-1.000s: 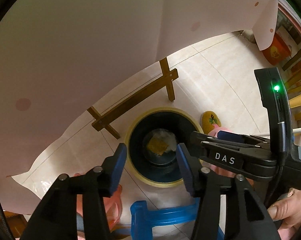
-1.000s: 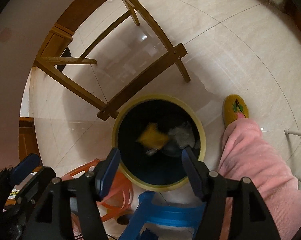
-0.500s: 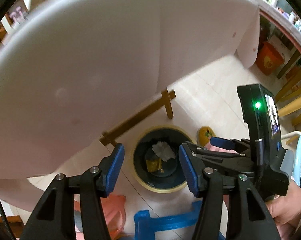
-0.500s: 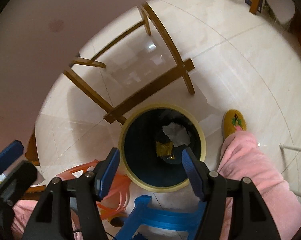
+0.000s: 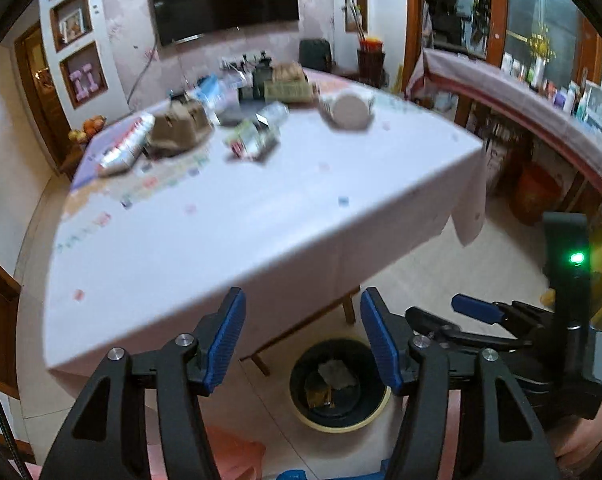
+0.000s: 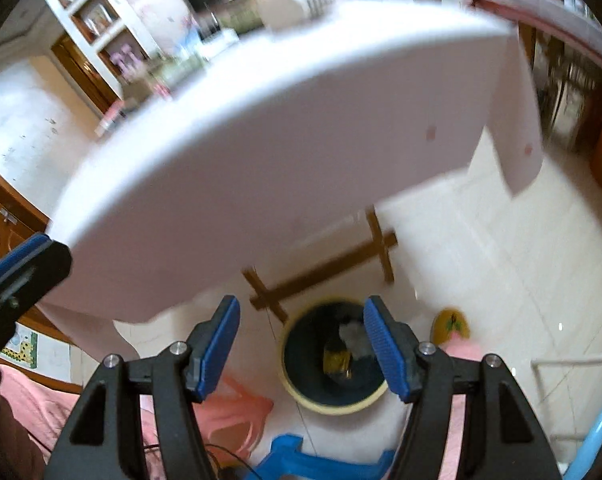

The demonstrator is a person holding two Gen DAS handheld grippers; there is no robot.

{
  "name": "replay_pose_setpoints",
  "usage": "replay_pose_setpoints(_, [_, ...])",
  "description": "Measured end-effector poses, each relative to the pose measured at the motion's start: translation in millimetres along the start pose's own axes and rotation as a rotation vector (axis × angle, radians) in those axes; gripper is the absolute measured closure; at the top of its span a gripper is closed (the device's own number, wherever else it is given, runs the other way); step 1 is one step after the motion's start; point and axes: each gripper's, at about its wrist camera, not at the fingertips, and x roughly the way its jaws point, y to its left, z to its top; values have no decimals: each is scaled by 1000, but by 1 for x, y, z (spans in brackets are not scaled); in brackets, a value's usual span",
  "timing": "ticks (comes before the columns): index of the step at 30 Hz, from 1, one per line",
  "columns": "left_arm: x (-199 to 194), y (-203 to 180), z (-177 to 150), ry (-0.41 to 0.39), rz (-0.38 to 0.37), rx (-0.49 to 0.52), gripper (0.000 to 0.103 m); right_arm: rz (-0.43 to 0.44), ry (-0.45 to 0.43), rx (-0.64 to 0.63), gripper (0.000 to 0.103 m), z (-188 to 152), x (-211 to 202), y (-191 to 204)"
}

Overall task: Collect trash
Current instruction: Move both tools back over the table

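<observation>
A yellow-rimmed dark bin (image 5: 301,404) stands on the floor below the table edge, holding a white crumpled paper (image 5: 335,374) and a yellow wrapper (image 5: 319,394). My left gripper (image 5: 301,344) hangs high above it, its jaws opening with nothing between them. In the right wrist view my right gripper (image 6: 301,344) is open and empty over the same bin (image 6: 297,384). On the white-clothed table (image 5: 261,220) lie a brown crumpled carton (image 5: 177,128), some packets (image 5: 253,138), a foil pack (image 5: 125,148) and a tipped white cup (image 5: 349,110).
A blue stool (image 6: 321,460) and an orange stool (image 6: 229,408) stand close to the bin. A yellow slipper (image 6: 453,324) and a pink-clad leg lie to its right. The wooden table frame (image 6: 329,268) runs behind the bin. A red bucket (image 5: 537,192) stands far right.
Both grippers have risen well above the bin and tilted up, so the tabletop and its items came into the left view. The yellow wrapper, blurred in mid-fall, has settled in the bin.
</observation>
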Motion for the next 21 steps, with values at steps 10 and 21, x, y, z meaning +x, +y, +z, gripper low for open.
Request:
replay_pose_setpoints(10, [-62, 20, 46, -68, 38, -48, 42, 29, -151, -58, 38, 58, -75, 26])
replay_pose_setpoints(21, [-58, 12, 99, -150, 107, 15, 32, -12, -195, -98, 38, 128, -97, 17])
